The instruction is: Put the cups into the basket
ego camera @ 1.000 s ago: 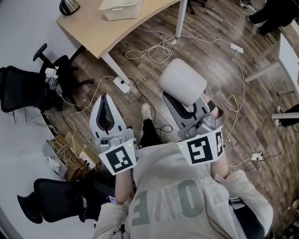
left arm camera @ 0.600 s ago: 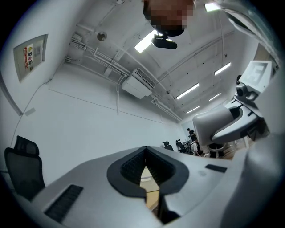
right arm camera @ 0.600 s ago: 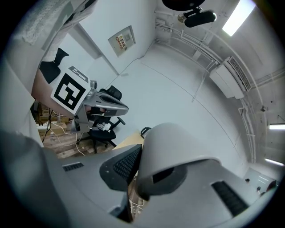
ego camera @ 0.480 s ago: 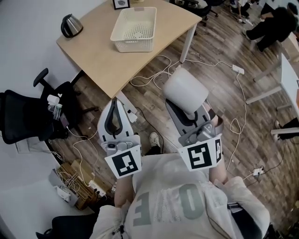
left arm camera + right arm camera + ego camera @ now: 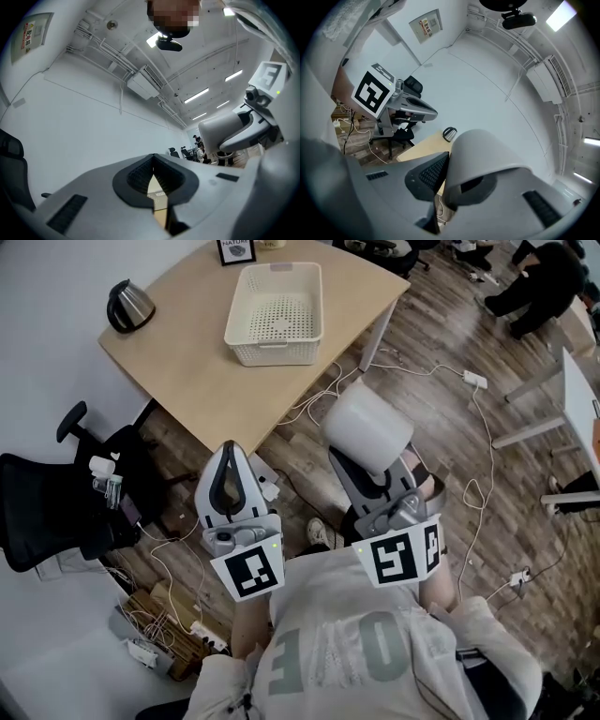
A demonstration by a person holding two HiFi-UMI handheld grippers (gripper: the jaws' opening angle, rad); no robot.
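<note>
A cream perforated basket [image 5: 275,315] stands on the wooden table [image 5: 197,352] ahead of me, with nothing visible inside it. My right gripper [image 5: 364,457] is shut on a white cup [image 5: 367,426], held over the floor short of the table's edge. In the right gripper view the cup [image 5: 487,161] fills the space between the jaws. My left gripper [image 5: 228,476] is shut with nothing in it, level with the right one and to its left. In the left gripper view [image 5: 153,174] its pads meet, and the cup [image 5: 226,132] shows at the right.
A steel kettle [image 5: 127,304] and a small framed sign [image 5: 236,249] sit on the table's far side. White cables [image 5: 319,395] trail over the wooden floor. A black office chair [image 5: 56,512] stands at the left, and another desk's edge [image 5: 577,381] at the right.
Both grippers and the head view have moved forward toward the table. The whole basket and more of the tabletop have come into sight. The right gripper has kept hold of the cup.
</note>
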